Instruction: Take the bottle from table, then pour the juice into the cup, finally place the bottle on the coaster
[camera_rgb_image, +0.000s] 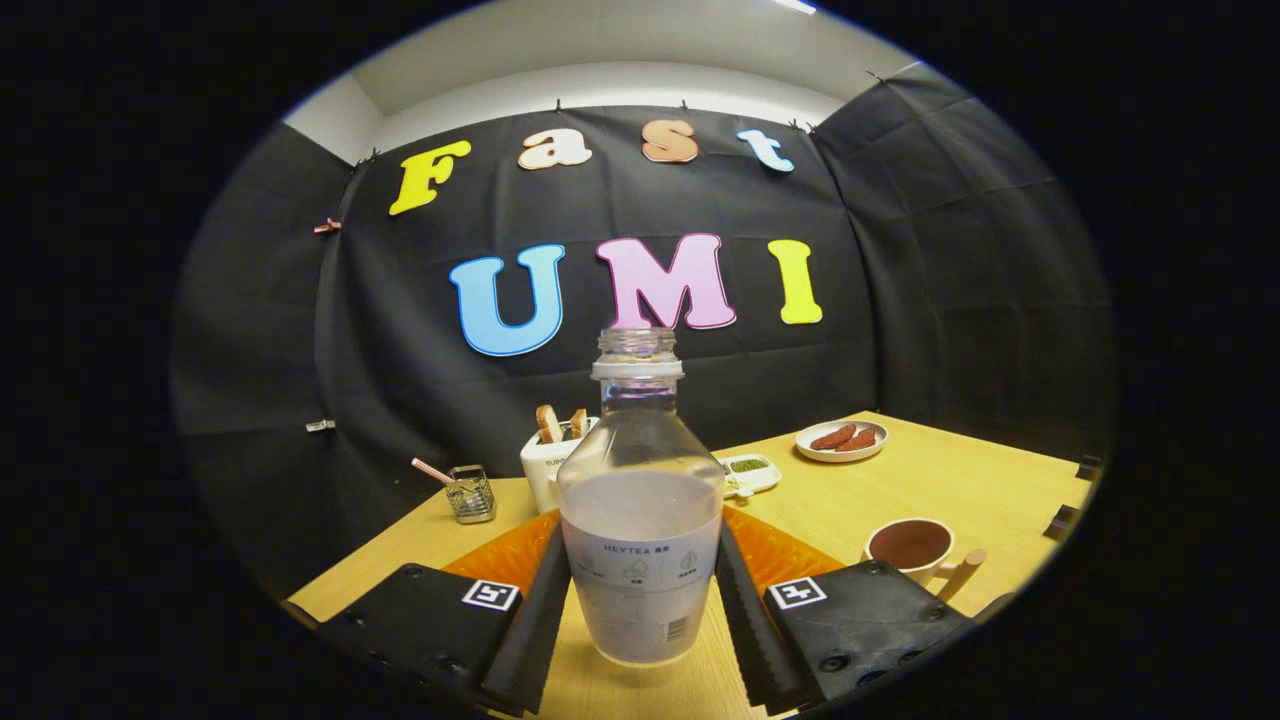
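Note:
A clear bottle (640, 500) with no cap stands upright between my fingers, about half full of a pale cloudy juice, with a white label low on it. My gripper (640, 530) is shut on it, one finger pressing each side of its lower body. Whether its base rests on the wooden table (960, 490) or hangs just above it, I cannot tell. An orange coaster (500, 555) lies just beyond the fingers, behind the bottle and showing on both sides of it. A white cup (910, 548) with a dark inside and a wooden handle stands ahead to the right.
Beyond the coaster stand a white toaster with bread slices (552, 455), a small wire holder (470, 493) with a striped straw, and a small white dish of green bits (750, 472). A plate of sausages (841, 439) sits far right. Black cloth walls close the table's back.

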